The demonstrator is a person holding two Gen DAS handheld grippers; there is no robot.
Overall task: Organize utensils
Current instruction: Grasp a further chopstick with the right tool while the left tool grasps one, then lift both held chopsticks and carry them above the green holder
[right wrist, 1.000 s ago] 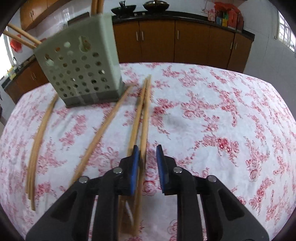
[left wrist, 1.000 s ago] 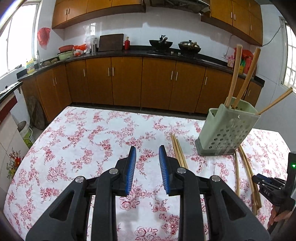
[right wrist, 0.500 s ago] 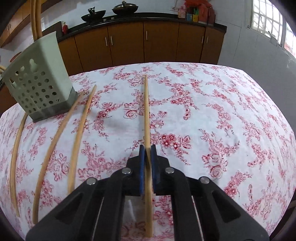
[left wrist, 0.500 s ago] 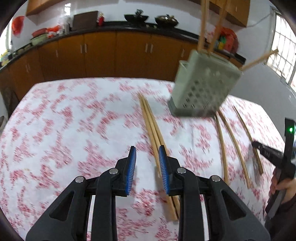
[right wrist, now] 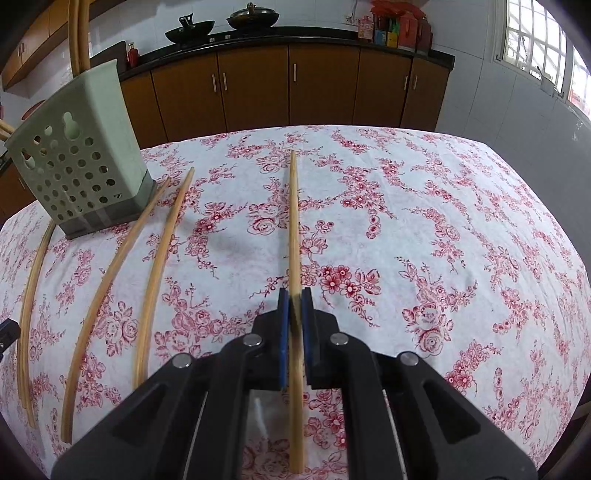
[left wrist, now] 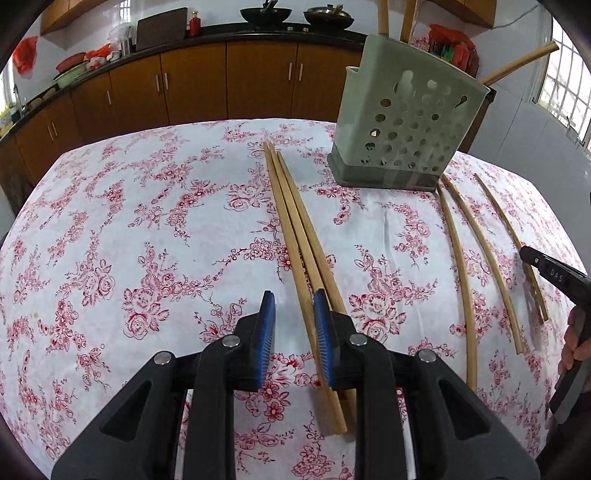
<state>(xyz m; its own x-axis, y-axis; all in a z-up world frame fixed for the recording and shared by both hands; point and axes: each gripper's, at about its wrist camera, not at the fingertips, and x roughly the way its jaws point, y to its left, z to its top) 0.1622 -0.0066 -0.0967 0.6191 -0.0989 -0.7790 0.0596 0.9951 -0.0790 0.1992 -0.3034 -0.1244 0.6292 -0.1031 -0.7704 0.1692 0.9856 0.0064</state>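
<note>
- Right now the right hand-held gripper (right wrist: 294,295) pinches a single bamboo chopstick (right wrist: 293,221) between its blue pads (right wrist: 282,325); the stick runs straight ahead from the jaws, its far tip out over the flowered tablecloth (right wrist: 443,221), its near end passing back under the gripper body.
- Whether that chopstick is lifted or lying on the surface cannot be told from the right wrist view.
- The left hand-held gripper (left wrist: 294,314) has its jaws spread, with nothing between the pads but cloth and the edge of a stick.
- Just ahead of it lies a bundle of chopsticks (left wrist: 295,229), side by side and touching, flat on the surface; the right-hand pad (left wrist: 323,332) sits over the near part of the bundle.
- A pale green perforated utensil holder (left wrist: 402,122) stands upright on the surface, beyond and to the right of the bundle, on a darker base.
- Several chopsticks stand in the holder (left wrist: 384,14), leaning out above its rim; one more pokes out to the right (left wrist: 517,62).
- Two loose chopsticks (left wrist: 472,251) lie flat to the right of the holder, a little apart from each other, their far ends near the holder's base.
- In the right wrist view the holder sits at far left, with those two loose chopsticks between it and the held one, and a further pair (right wrist: 27,314) lies along the left edge of the cloth.
- Behind the surface run brown kitchen cabinets (left wrist: 192,85) under a dark counter carrying two woks (left wrist: 264,14).
</note>
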